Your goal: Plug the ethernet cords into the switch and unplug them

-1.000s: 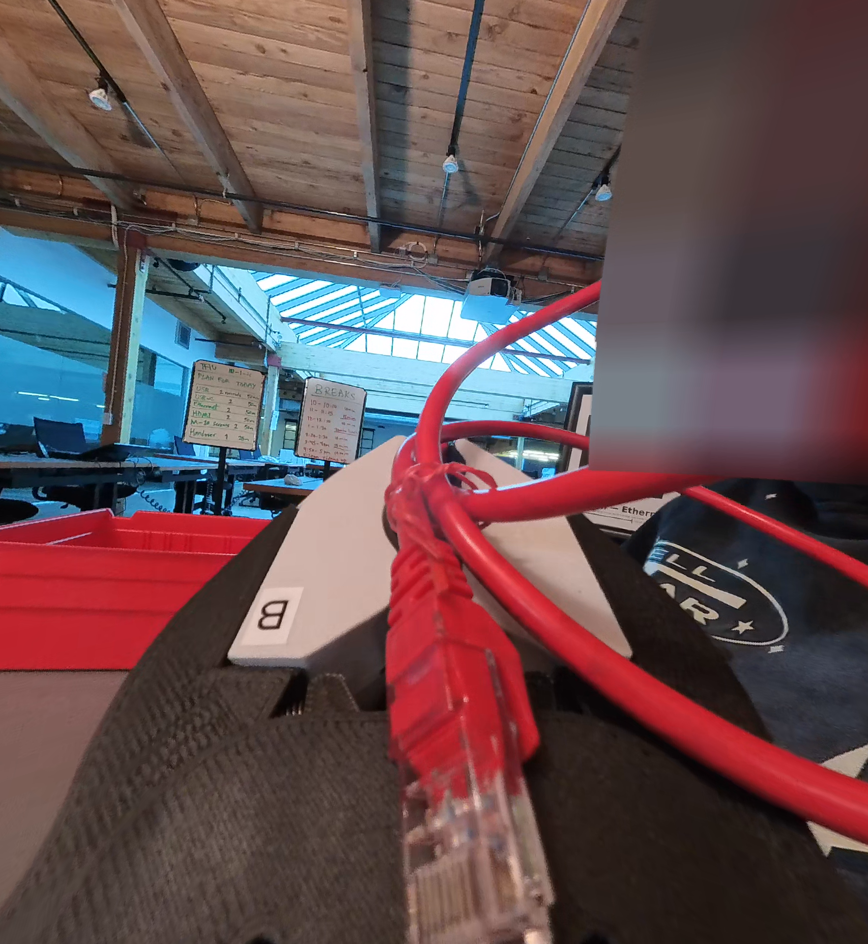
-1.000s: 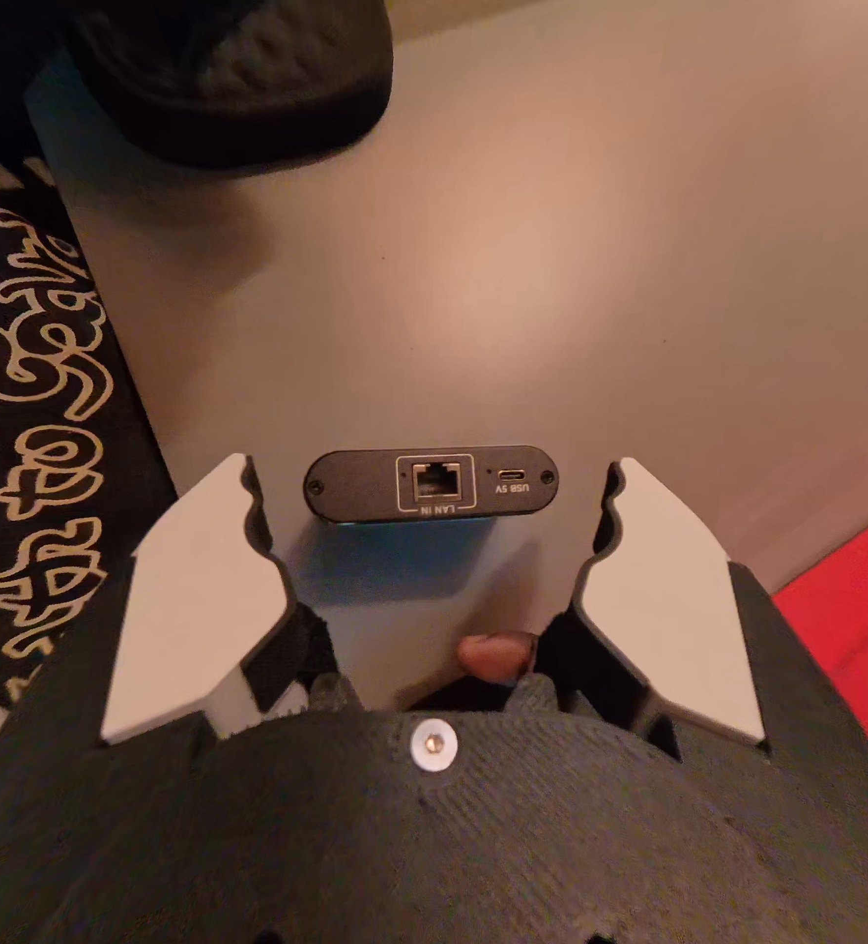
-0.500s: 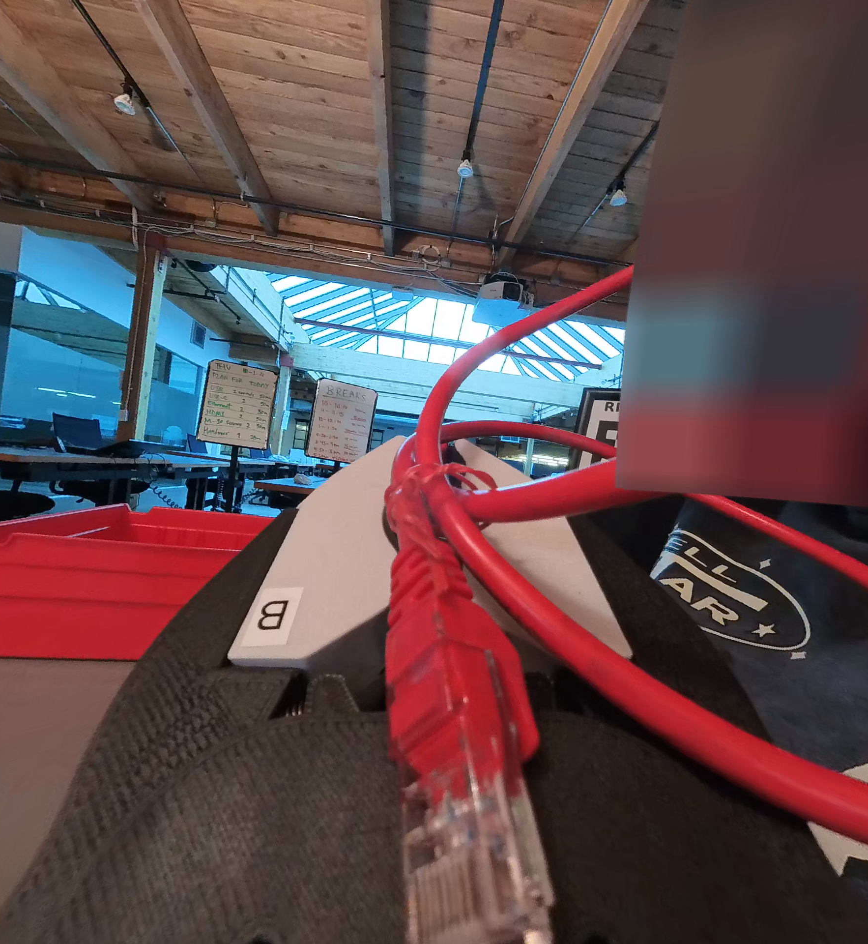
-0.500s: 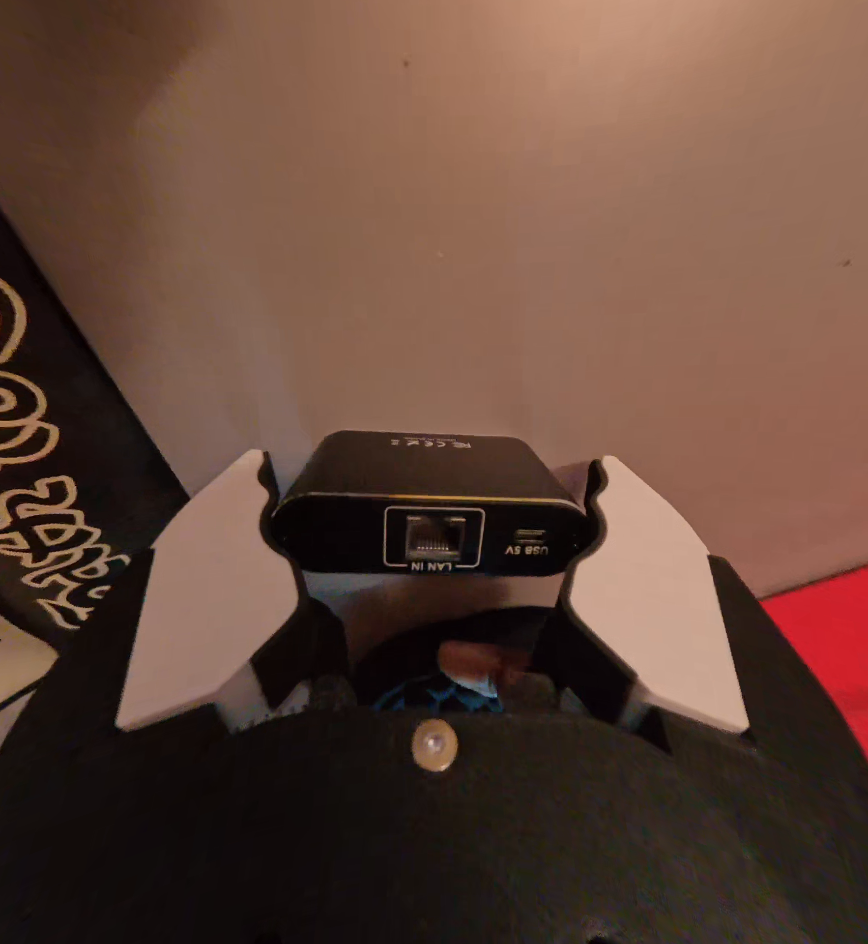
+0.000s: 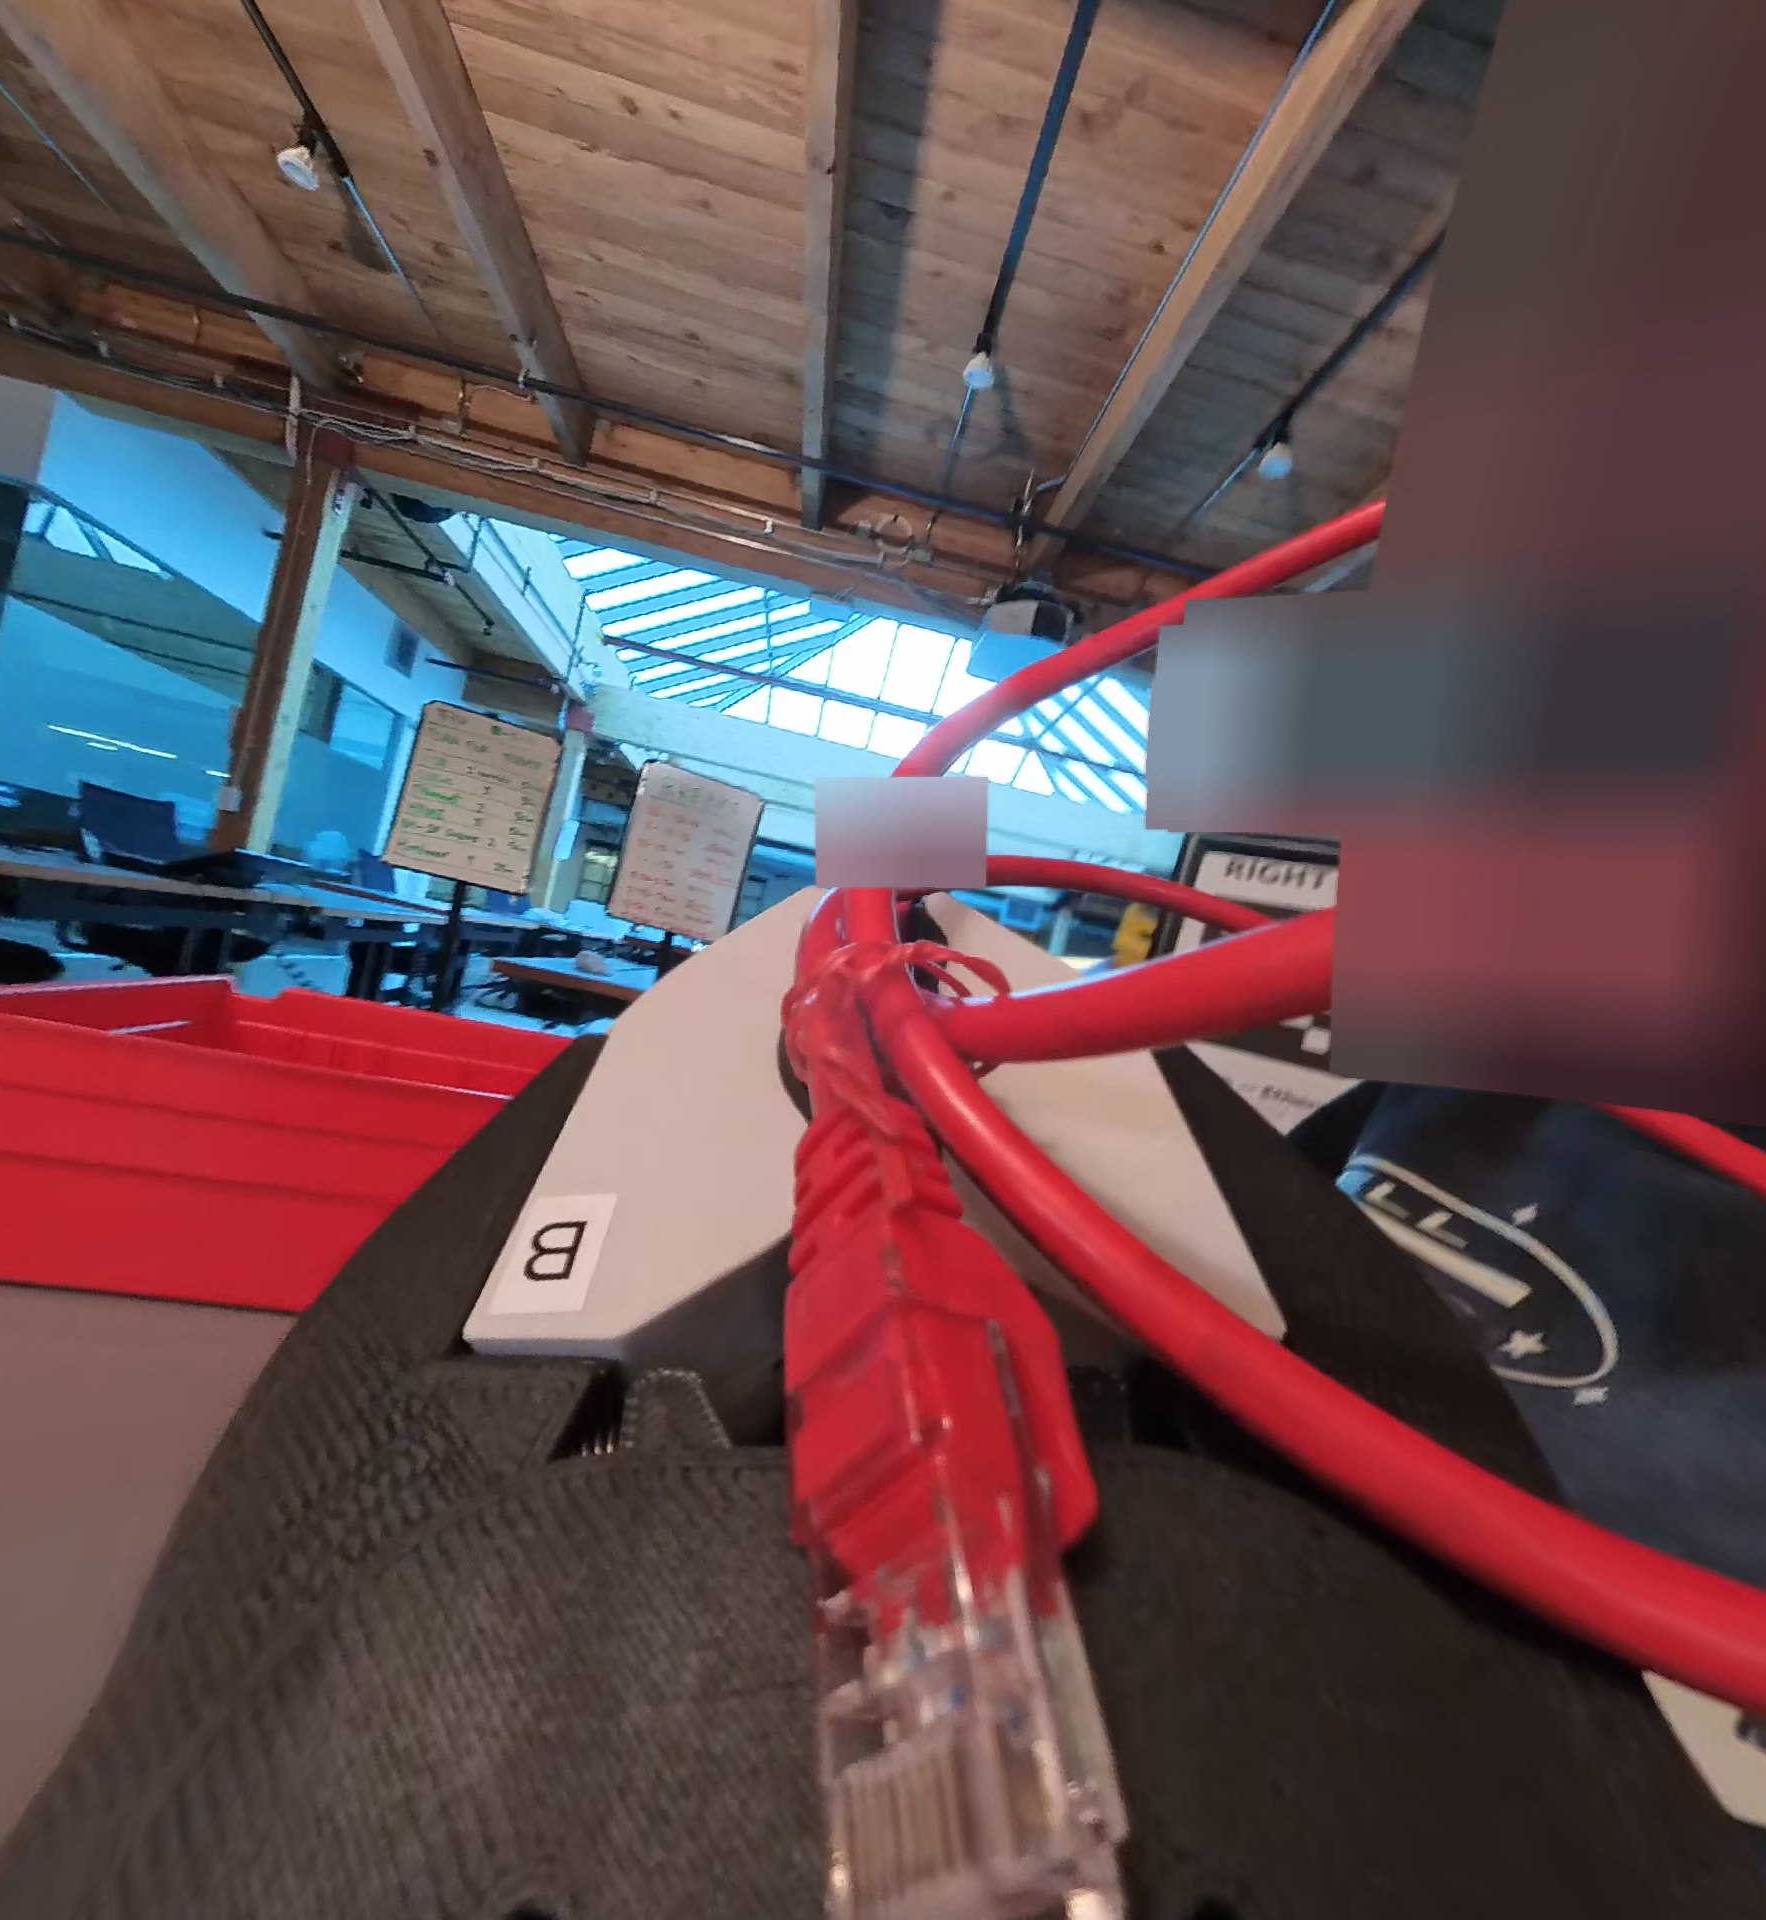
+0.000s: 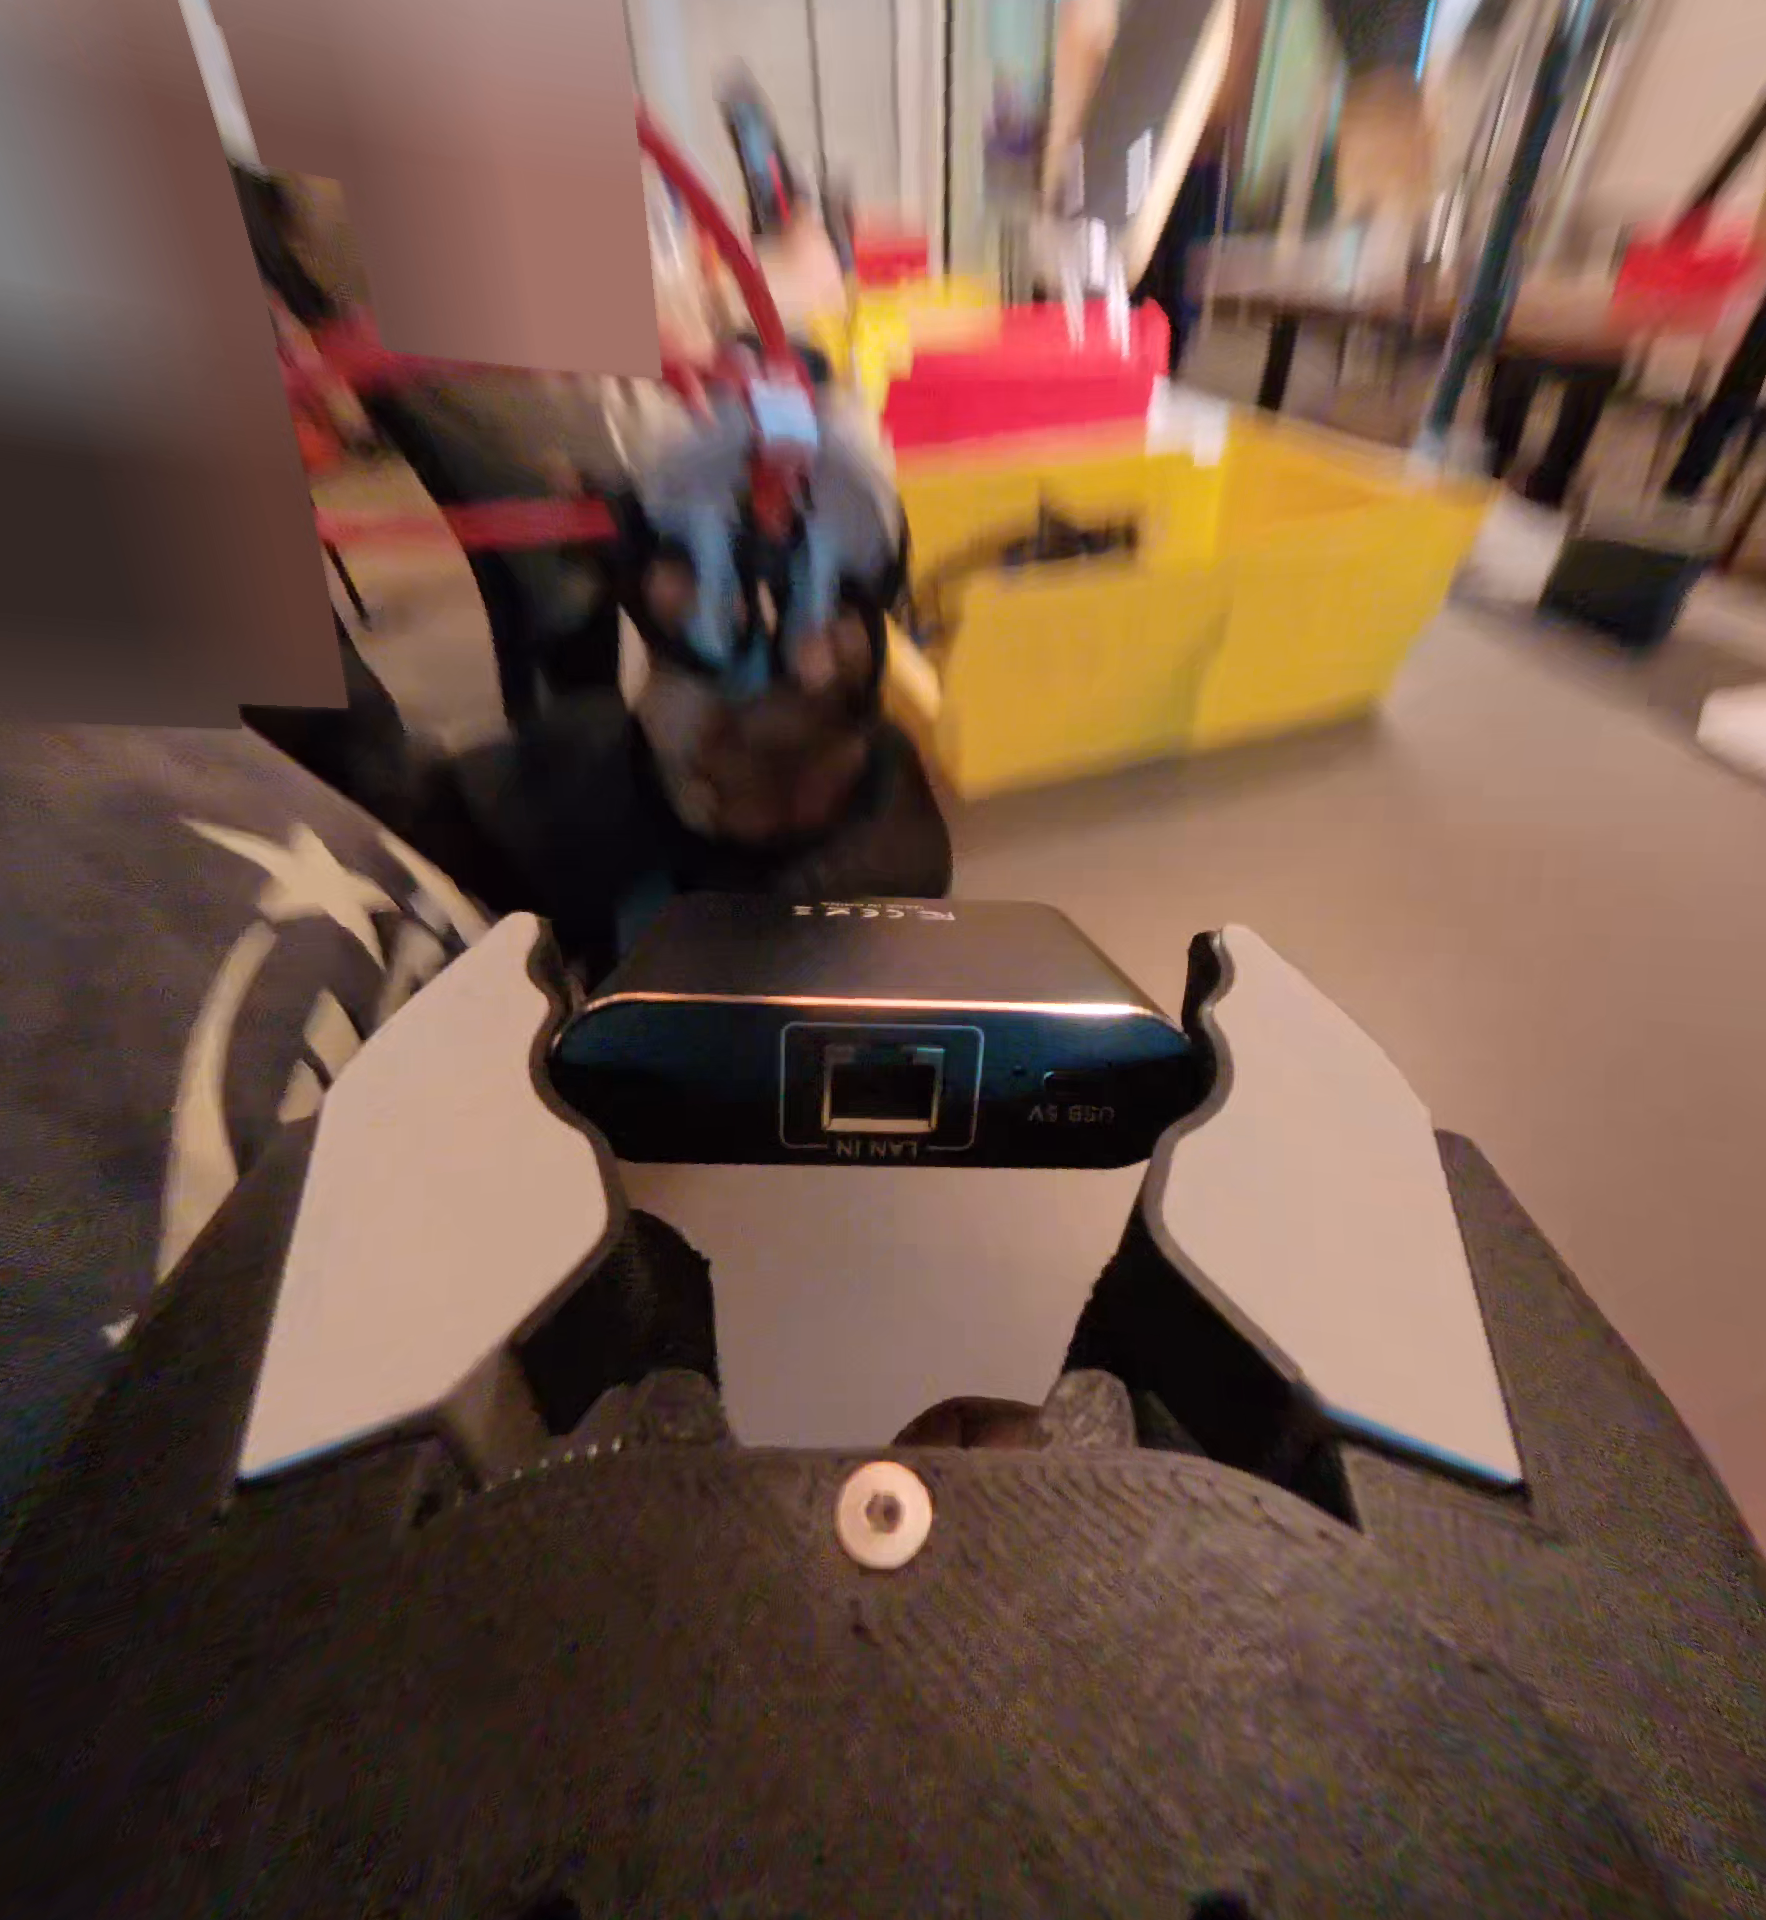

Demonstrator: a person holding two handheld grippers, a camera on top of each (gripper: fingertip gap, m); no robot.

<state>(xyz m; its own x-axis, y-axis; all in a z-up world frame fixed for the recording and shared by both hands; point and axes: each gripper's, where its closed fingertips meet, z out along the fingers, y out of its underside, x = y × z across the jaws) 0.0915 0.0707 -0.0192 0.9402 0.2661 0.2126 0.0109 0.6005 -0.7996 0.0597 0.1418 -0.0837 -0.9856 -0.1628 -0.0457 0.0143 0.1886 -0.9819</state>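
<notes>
Left tongs [image 5: 848,997]: clamped on red ethernet cord [image 5: 1045,1226].
Right tongs [image 6: 874,1039]: clamped on black switch [image 6: 868,1039], above the surface [image 6: 1430,935].

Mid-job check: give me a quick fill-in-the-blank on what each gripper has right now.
1. The right gripper is shut on the black ____.
2. The ethernet cord in the left gripper is coloured ____.
3. The network port on the switch is ____, with no plug in it.
4. The bins behind the switch are ____ and red.

Missing words: switch; red; empty; yellow
</notes>
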